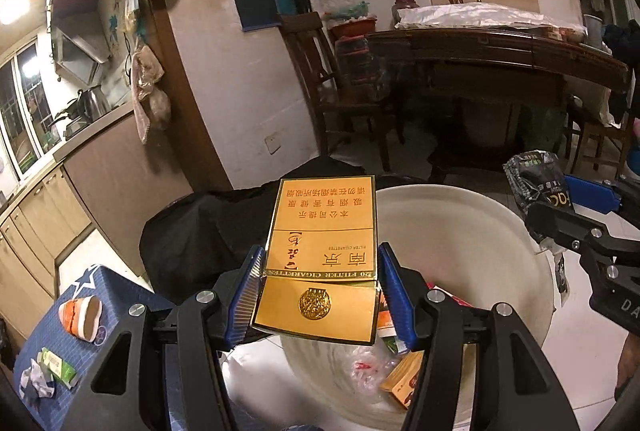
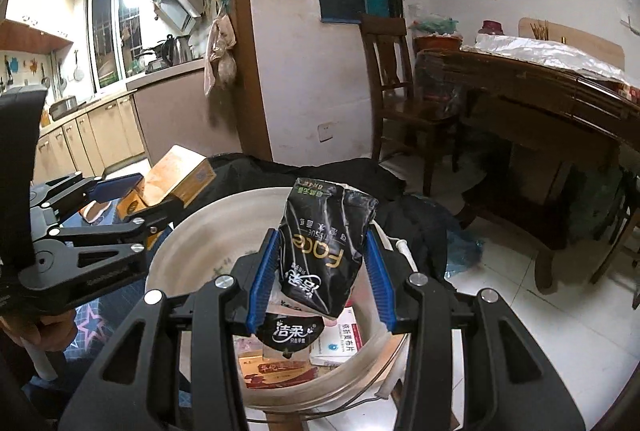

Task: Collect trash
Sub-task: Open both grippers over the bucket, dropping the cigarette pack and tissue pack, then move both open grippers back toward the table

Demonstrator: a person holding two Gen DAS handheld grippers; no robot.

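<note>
My left gripper [image 1: 320, 251] is shut on a gold cigarette pack [image 1: 322, 227], its blue pads pressing on both long sides, held just over the near rim of a white bucket [image 1: 460, 199]. In the right wrist view the same pack [image 2: 180, 171] and left gripper [image 2: 148, 197] show at the left, beside the bucket [image 2: 192, 231]. My right gripper [image 2: 322, 233] is shut on a crumpled black tissue packet [image 2: 320, 251] above the bucket's mouth. From the left wrist view it [image 1: 548, 199] comes in at the right with the packet [image 1: 532, 175]. Boxes and wrappers lie inside the bucket.
A blue star-patterned surface [image 1: 104, 283] at lower left carries a crushed paper cup [image 1: 82, 315], a green packet [image 1: 60, 369] and crumpled paper [image 1: 38, 383]. Black cloth [image 1: 208, 223] lies behind the bucket. A wooden chair [image 1: 320, 71] and table [image 1: 500, 51] stand beyond; tiled floor lies to the right.
</note>
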